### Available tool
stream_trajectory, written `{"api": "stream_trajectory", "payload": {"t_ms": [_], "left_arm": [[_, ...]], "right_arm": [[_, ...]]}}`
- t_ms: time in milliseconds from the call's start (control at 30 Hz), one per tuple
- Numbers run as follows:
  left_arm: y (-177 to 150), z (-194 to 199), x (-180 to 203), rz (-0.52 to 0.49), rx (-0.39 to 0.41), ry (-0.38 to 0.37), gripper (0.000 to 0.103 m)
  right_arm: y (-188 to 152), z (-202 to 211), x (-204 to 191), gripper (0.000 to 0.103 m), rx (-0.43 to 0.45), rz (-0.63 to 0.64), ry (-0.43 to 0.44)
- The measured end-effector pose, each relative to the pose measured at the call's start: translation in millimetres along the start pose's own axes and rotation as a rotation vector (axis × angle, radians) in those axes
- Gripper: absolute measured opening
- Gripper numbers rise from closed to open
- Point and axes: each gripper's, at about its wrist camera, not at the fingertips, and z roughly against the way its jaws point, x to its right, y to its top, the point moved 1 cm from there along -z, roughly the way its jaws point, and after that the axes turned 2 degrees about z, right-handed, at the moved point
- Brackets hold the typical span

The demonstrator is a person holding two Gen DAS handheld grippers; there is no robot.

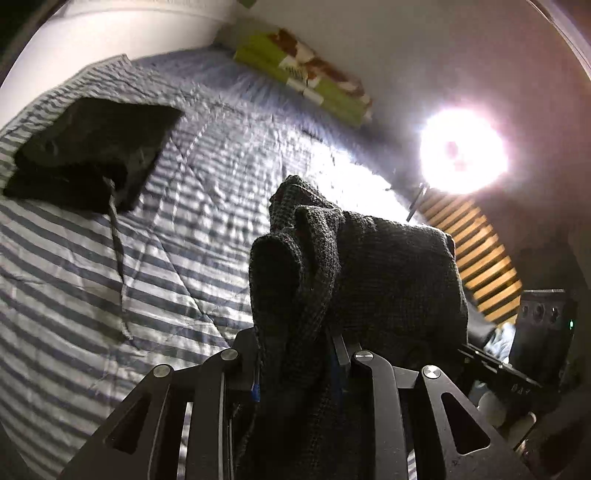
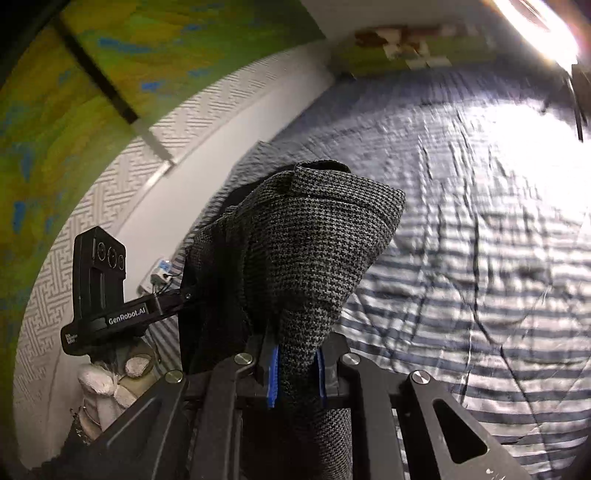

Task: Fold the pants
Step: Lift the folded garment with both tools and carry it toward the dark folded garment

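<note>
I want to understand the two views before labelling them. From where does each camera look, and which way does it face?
Left wrist: sits behind the left gripper, faces along its fingers across the striped bedspread toward a bright lamp; grey pants clamped, folded dark garment far left.
Right wrist: sits behind the right gripper, faces the bedspread and patterned wall; the left gripper and a gloved hand show.
Shared: pants, bedspread, green box, lamp glare.

This is a bedroom in a home. A bed with a blue and white striped quilt (image 1: 177, 236) fills the view. At 12 o'clock a green pillow (image 1: 295, 74) lies by the white wall (image 1: 110, 33). At 2 o'clock a lamp (image 1: 463, 151) shines.
</note>
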Motion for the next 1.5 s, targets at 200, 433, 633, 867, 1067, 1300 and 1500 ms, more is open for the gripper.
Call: {"api": "stream_trajectory", "payload": {"t_ms": [200,433,633,867,1067,1300,1500], "left_arm": [[22,72,0,-0.006,0.129,0.002,0.027],[81,142,-23,-0.025,0.267,0.074,0.027],[150,170,-62,-0.012,0.334,0.161,0.027],[233,144,-123,0.006,0.340,0.242,0.027],[280,78,-193,0.049,0.267,0.273,0.027],[309,-27,-267,0.089,0.153,0.388,0.034],[314,-43,-296,0.190,0.189,0.435,0.038]], "right_arm": [[27,20,-56,0.013,0.064,0.091,0.039],[86,-4,-126,0.013,0.113,0.162,0.109],[141,-57,-163,0.013,0.140,0.174,0.158],[194,-144,-162,0.013,0.130,0.124,0.200],[219,-233,-133,0.013,0.079,0.066,0.189],[223,-331,-91,0.024,0.009,0.026,0.063],[231,-365,-51,0.029,-0.039,-0.033,-0.143]]}}
